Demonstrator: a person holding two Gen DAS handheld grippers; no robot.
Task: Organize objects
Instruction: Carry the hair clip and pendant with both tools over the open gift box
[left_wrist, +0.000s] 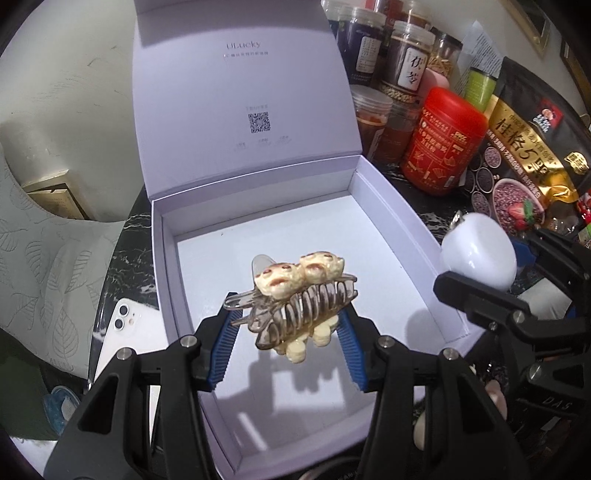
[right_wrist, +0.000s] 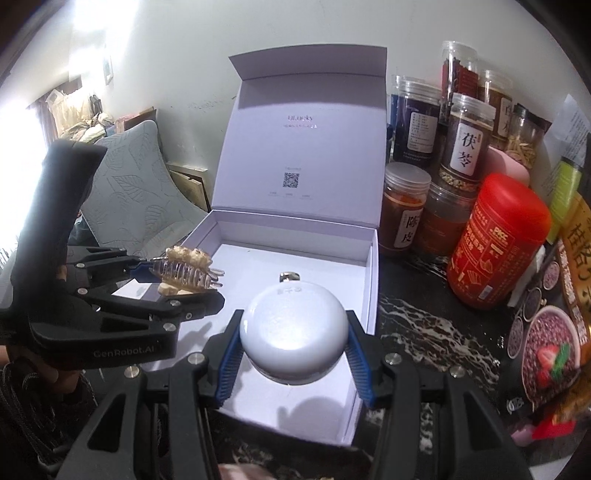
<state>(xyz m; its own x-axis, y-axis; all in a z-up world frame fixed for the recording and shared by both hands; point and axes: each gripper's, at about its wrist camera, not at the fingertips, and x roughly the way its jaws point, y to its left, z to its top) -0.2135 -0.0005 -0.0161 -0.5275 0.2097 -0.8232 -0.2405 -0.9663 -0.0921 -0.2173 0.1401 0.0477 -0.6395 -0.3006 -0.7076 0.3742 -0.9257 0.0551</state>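
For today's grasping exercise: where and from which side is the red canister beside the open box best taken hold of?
Grip the red canister across its round body, mid-height, coming from the front: it stands upright, jars crowd behind it, a pouch sits to its right, and the box to its left.

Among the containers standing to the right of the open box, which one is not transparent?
The red canister with yellow printing. The jars behind and beside it are clear plastic, so their contents show; its wall is solid red and hides what is inside.
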